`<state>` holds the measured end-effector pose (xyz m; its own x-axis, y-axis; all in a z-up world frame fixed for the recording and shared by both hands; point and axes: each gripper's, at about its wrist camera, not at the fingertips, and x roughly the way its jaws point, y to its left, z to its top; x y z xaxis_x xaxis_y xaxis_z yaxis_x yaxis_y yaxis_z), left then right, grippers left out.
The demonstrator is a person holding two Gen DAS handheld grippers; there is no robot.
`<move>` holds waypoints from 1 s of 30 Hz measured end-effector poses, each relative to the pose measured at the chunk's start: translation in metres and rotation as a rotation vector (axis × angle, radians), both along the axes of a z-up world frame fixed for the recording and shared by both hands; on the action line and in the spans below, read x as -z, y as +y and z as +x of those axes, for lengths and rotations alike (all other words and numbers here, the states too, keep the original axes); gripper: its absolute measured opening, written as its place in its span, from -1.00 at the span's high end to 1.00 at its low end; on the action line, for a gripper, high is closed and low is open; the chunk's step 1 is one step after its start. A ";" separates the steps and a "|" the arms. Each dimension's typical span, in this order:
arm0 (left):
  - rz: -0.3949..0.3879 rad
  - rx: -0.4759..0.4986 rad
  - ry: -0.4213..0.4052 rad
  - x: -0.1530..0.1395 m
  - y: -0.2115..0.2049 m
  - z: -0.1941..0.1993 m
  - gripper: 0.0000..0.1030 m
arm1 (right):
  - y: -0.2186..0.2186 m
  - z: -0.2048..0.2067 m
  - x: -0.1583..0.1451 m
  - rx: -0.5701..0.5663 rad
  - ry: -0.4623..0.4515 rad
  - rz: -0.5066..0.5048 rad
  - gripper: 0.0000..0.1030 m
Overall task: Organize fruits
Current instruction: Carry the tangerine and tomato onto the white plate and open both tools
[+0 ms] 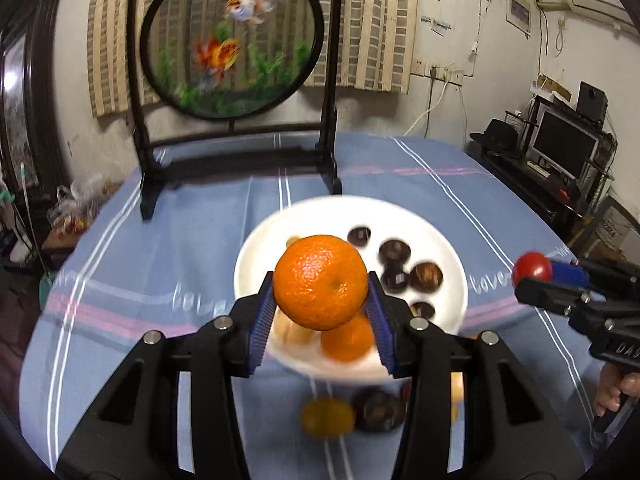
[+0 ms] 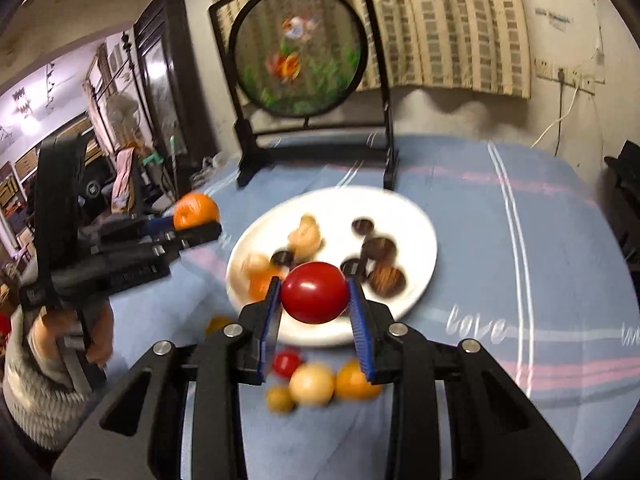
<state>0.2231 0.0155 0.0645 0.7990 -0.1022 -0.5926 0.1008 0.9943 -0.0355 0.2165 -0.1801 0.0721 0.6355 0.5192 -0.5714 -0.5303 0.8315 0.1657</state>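
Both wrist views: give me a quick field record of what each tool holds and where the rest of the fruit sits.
left tool: shut on orange
right tool: shut on red fruit
white plate: dark round fruits, orange and pale pieces
blue tablecloth: loose small fruits near the plate's front edge
backdrop: goldfish screen

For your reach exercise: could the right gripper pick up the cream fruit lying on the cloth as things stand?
Probably not yet: the right gripper is shut on a red fruit, so its jaws are full. The cream fruit itself lies unblocked just below.
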 end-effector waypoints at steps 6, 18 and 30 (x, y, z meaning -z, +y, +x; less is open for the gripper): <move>-0.010 -0.026 0.042 0.021 0.000 0.052 0.13 | 0.012 0.054 0.004 0.032 0.012 0.013 0.36; 0.001 -0.082 0.163 0.075 0.030 0.108 0.12 | 0.058 0.121 0.060 -0.019 0.132 -0.046 0.35; 0.036 -0.086 0.127 0.072 0.026 0.106 -0.29 | 0.056 0.124 0.059 -0.015 0.125 -0.028 -0.51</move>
<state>0.3295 0.0415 -0.0077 0.7221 -0.0133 -0.6917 0.0119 0.9999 -0.0067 0.3408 -0.1243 0.0126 0.5511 0.5108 -0.6599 -0.5194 0.8289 0.2078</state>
